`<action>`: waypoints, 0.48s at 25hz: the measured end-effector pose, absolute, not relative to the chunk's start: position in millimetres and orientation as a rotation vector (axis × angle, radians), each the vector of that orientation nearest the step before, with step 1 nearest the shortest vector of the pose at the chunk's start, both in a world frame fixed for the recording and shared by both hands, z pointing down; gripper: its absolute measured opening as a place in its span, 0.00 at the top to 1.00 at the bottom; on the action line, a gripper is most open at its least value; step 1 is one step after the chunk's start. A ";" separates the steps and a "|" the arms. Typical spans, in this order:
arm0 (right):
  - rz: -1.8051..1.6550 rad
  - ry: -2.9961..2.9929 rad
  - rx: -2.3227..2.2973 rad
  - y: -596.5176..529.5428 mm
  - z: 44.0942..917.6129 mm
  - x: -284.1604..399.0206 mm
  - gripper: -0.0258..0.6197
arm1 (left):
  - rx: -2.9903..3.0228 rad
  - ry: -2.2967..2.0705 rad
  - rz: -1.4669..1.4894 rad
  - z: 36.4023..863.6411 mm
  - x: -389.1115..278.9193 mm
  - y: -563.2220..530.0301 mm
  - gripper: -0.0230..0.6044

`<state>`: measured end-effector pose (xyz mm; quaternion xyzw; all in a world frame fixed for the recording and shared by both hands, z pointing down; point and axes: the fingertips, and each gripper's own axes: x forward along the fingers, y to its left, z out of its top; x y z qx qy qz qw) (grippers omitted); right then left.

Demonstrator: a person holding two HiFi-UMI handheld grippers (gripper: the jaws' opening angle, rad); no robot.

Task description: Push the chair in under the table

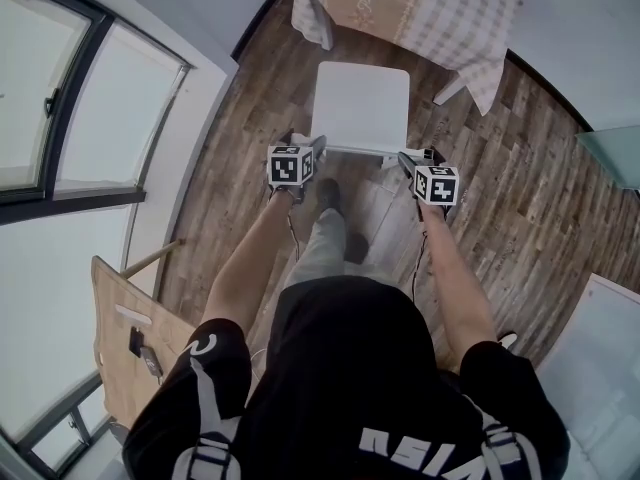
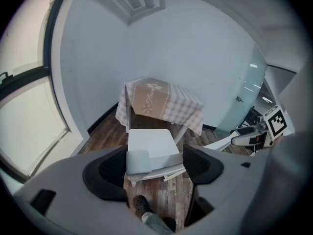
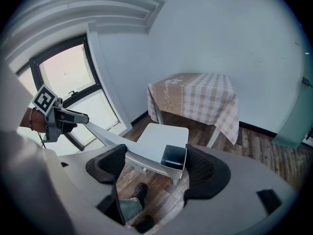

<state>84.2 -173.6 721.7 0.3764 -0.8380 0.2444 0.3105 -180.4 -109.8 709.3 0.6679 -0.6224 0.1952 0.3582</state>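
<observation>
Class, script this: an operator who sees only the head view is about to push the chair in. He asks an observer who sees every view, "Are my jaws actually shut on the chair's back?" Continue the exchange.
Observer: No. The left gripper has its jaws apart, with the backrest end between them, unclamped.
Operator: And the right?
Observer: The right gripper is open too. The backrest's hollow end sits near the pad at that view's right.
Operator: Is there room under the table?
Observer: The tablecloth hangs only partway down. Bare floor shows below its hem, beyond the chair seat.
</observation>
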 end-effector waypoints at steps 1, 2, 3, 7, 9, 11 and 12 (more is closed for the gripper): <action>0.648 -2.210 0.998 -178.4 721.5 83.3 0.35 | 1.727 -1.601 0.507 708.9 -181.6 -115.7 0.41; 0.650 -2.208 1.001 -182.6 721.3 82.1 0.34 | 1.730 -1.596 0.510 708.9 -183.0 -120.7 0.41; 0.652 -2.205 1.003 -186.5 721.2 80.7 0.34 | 1.732 -1.591 0.513 709.2 -184.6 -125.5 0.41; 0.663 -2.197 1.019 -203.7 721.1 75.5 0.34 | 1.746 -1.573 0.524 709.8 -190.6 -147.3 0.41; 0.668 -2.191 1.026 -213.4 721.6 72.8 0.34 | 1.751 -1.566 0.529 709.9 -193.5 -159.0 0.41; 0.673 -2.183 1.034 -222.3 721.9 71.3 0.34 | 1.756 -1.556 0.534 710.4 -195.5 -169.9 0.41; 0.675 -2.179 1.039 -226.6 721.8 70.9 0.34 | 1.759 -1.550 0.538 710.5 -196.2 -175.3 0.41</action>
